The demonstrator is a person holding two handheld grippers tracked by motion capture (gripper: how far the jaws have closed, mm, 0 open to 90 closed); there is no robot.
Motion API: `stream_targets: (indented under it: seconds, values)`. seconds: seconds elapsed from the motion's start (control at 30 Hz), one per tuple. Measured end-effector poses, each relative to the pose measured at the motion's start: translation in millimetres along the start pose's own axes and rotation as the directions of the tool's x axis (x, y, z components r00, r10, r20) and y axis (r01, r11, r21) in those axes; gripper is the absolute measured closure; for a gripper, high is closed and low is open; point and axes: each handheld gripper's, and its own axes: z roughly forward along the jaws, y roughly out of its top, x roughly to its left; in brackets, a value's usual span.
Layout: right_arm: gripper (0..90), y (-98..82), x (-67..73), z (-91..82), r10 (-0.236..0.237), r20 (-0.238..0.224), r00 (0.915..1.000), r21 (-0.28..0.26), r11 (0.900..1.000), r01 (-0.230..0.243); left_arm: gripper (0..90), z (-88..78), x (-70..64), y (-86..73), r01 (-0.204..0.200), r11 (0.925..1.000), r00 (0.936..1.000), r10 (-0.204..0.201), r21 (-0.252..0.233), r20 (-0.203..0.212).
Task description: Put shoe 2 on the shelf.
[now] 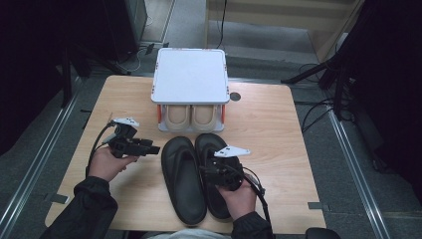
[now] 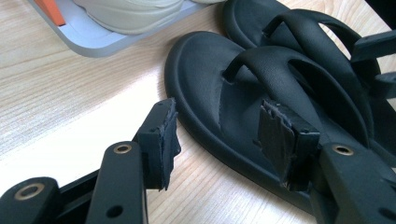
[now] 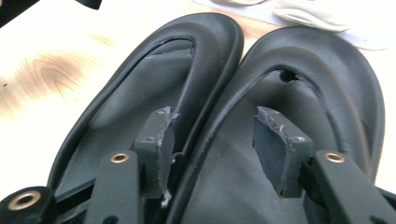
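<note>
High view: the two black sandals lie side by side on the table, toes pointing at the white two-level shoe rack, whose lower shelf already holds a beige pair. Your left hand-held gripper hangs just beside the left black sandal, jaws wide apart and gripping nothing; in the left gripper view that sandal runs across behind the spread jaws, one pad over bare table, the other over its sole. Your right hand-held gripper sits over the right black sandal, also open with nothing pinched; the right gripper view has its jaws straddling the seam where the two sandals touch.

The step looks like a pickup, probably to lift the pair onto the rack.

- Shift each hand-held gripper so one jaw goes inside the footbed and one outside the rim, rather than bridging two soles.
- With the right one, move off the seam toward the outer edge, or you may pinch both sandals at once.
- Close on the firm sidewall near mid-length, not on the soft strap, so the sandal hangs level.
- Lift straight up before moving forward; the rack's top plate overhangs the beige pair.
</note>
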Motion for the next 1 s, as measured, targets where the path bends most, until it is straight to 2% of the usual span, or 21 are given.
stream_targets:
  seconds: [0.2, 0.3, 0.4, 0.47, 0.57, 0.73, 0.83, 1.0]
  values:
    - [44.9, -1.8, 7.5, 11.4, -0.01, 0.04, 0.9991, 0.015, 1.0, 0.01, 47.3, -0.3, 0.7, 0.2, 0.001, 1.0, 1.0, -0.001, -0.003, -0.007]
    - [44.4, -1.5, 7.9, 14.0, 0.018, 0.053, 0.9985, 0.008, 1.0, -0.018, 47.3, -0.1, 1.1, 0.1, 0.001, 1.0, 1.0, -0.001, 0.005, -0.002]
    - [44.2, 0.6, 7.9, 15.5, 0.039, 0.049, 0.998, 0.011, 0.999, -0.04, 47.3, 0.0, 1.5, -0.1, 0.003, 1.0, 1.0, -0.003, 0.003, -0.001]
    - [44.2, 2.1, 9.6, 15.8, 0.034, 0.056, 0.9979, 0.015, 0.999, -0.035, 47.3, -0.9, 1.9, -0.1, 0.0, 1.0, 1.0, 0.0, 0.004, -0.003]
    - [42.9, 4.0, 12.7, 15.1, 0.035, 0.036, 0.9987, 0.012, 0.999, -0.036, 47.2, -1.5, 2.4, -0.2, 0.004, 1.0, 1.0, -0.004, 0.0, -0.002]
    - [40.5, 6.4, 17.1, 25.0, 0.035, 0.058, 0.9977, 0.046, 0.998, -0.038, 47.2, -1.3, 2.2, 0.0, 0.002, 1.0, 1.0, -0.002, 0.002, -0.004]
    - [41.5, 6.7, 19.4, 32.5, 0.043, 0.075, 0.9962, 0.055, 0.997, -0.048, 46.9, -1.0, 3.0, 0.0, 0.005, 1.0, 1.0, -0.005, 0.003, -0.003]
    - [48.3, 7.3, 24.5, 43.9, 0.044, 0.106, 0.9934, 0.063, 0.997, -0.051, 46.9, -1.7, 3.7, -0.3, 0.016, 0.9999, 0.9999, -0.016, -0.006, -0.005]
